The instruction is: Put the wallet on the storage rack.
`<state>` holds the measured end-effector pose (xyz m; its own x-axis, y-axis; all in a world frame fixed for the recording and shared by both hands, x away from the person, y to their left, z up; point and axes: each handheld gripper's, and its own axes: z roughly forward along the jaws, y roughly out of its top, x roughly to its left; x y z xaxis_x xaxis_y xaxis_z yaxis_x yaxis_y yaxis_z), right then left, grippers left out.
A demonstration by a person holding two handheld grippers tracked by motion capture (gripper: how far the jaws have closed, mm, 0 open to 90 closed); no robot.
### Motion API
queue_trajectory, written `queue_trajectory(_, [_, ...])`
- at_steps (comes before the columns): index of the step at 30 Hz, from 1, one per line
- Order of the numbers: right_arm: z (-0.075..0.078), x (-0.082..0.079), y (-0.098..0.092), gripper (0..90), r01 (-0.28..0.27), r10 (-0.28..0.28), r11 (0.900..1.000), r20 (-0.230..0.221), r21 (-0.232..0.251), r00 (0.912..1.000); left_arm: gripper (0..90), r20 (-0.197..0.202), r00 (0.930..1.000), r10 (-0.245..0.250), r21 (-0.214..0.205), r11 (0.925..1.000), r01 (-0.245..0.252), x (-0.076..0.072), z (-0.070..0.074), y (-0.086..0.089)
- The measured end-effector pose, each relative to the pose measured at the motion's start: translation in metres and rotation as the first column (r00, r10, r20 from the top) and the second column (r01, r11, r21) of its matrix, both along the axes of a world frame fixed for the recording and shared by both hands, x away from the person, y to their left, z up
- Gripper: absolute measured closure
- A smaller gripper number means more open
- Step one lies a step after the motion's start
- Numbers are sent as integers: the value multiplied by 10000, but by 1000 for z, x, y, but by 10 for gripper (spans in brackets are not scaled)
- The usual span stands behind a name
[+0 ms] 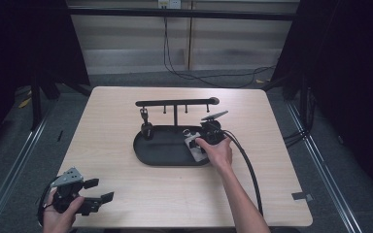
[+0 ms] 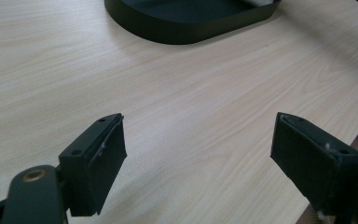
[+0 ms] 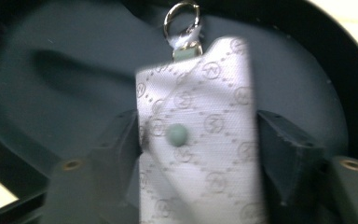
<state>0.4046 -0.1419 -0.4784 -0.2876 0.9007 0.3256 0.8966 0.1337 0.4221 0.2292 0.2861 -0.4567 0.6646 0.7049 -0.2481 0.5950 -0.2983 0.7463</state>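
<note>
A white patterned key pouch (image 3: 200,135) with a pale green snap and a silver clasp ring (image 3: 181,18) lies over the black oval tray (image 3: 51,93). My right gripper (image 3: 196,140) is shut on the pouch, one jaw against each long side. From the high view the right gripper (image 1: 205,143) reaches into the right end of the tray (image 1: 160,151), the pouch (image 1: 194,143) pale under it. My left gripper (image 1: 99,191) rests at the table's near left corner, jaws wide apart with nothing between them. In the left gripper view its jaws (image 2: 198,163) frame bare wood.
A black T-shaped hook rack (image 1: 175,103) rises from the tray's back, with a dark key fob (image 1: 146,130) hanging below its left arm. The tray's rim (image 2: 191,25) lies ahead of the left gripper. A black cable (image 1: 250,165) trails from the right gripper toward the table's near edge.
</note>
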Motion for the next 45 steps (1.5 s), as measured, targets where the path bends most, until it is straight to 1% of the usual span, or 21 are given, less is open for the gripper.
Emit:
queue_trajectory(3, [3, 0, -2, 315, 89, -89, 9999, 20, 145, 10000, 177, -17, 10000, -8, -14, 10000, 8, 0, 0, 0])
queue_trajectory(5, [3, 0, -3, 313, 53, -53, 10000, 18, 31, 10000, 177, -13, 10000, 11, -6, 10000, -11, 0, 0, 0])
queue_trajectory(7, [4, -1, -3, 296, 106, -106, 9998, 12, 147, 9999, 177, -28, 10000, 1, -28, 10000, -1, 0, 0, 0])
queue_trajectory(9, [5, -1, -4, 277, 33, -34, 10000, 76, 67, 10000, 177, -33, 10000, 8, -39, 10000, -8, 0, 0, 0])
queue_trajectory(10, [6, -1, -5, 269, -86, 85, 10000, 162, 51, 9998, 177, -57, 10000, -5, -62, 10000, 4, 0, 0, 1])
queue_trajectory(13, [11, -3, -5, 249, -116, 116, 9999, 261, 24, 9996, 177, -60, 10000, 18, -52, 10000, -18, 0, 0, 1])
queue_trajectory(14, [12, -4, -6, 227, -282, 283, 9996, 427, -36, 9987, 177, -64, 10000, 14, -48, 10000, -14, 0, 0, 1])
queue_trajectory(15, [13, -4, -6, 202, -319, 320, 9995, 455, -41, 9985, 177, -68, 10000, 15, -48, 10000, -16, 1, -1, 1])
queue_trajectory(17, [16, -6, -9, 195, -379, 387, 9991, 544, -164, 9978, 177, -52, 10000, 29, -46, 10000, -29, 1, -1, 0])
queue_trajectory(18, [19, -8, -11, 187, -392, 397, 9992, 505, -107, 9979, 177, -69, 10000, 44, -64, 10000, -44, 1, -1, 0])
queue_trajectory(20, [23, -11, -14, 163, -536, 545, 9985, 730, -147, 9958, 177, -134, 9999, 56, -70, 10000, -56, 1, -1, 0])
queue_trajectory(21, [24, -12, -15, 158, -474, 484, 9988, 781, -147, 9958, 177, -141, 9999, 98, -56, 9999, -99, 2, -1, 0])
queue_trajectory(24, [32, -16, -19, 147, -574, 578, 9983, 1229, -70, 9907, 177, -173, 9998, 136, -49, 9999, -137, 2, -2, 0])
queue_trajectory(27, [38, -22, -24, 151, -479, 481, 9988, 1663, -55, 9849, 177, -183, 9997, 160, -36, 9999, -160, 2, -2, 1])
queue_trajectory(30, [40, -29, -29, 170, -490, 548, 9982, 1932, -346, 9796, 177, -183, 9996, 225, -66, 9997, -226, 2, -2, 0])
queue_trajectory(32, [44, -34, -32, 179, -491, 547, 9983, 2118, -318, 9758, 177, -170, 9993, 345, -78, 9994, -346, 2, -2, 1])
queue_trajectory(34, [49, -39, -33, 178, -539, 639, 9973, 2322, -492, 9706, 176, -202, 9990, 399, -61, 9992, -401, 3, -2, 3])
queue_trajectory(36, [52, -44, -36, 179, -619, 721, 9969, 2480, -487, 9661, 176, -217, 9987, 456, -78, 9989, -458, 3, -2, 4])
queue_trajectory(37, [53, -47, -39, 178, -541, 634, 9976, 2595, -427, 9637, 176, -217, 9984, 520, -109, 9986, -522, 3, -2, 3])
queue_trajectory(40, [49, -56, -48, 170, -510, 594, 9979, 2497, -398, 9665, 176, -244, 9987, 448, -54, 9990, -450, 3, -3, 3])
queue_trajectory(45, [46, -69, -61, 167, -446, 507, 9986, 2613, -293, 9639, 176, -275, 9986, 451, -30, 9990, -452, 3, -3, 2])
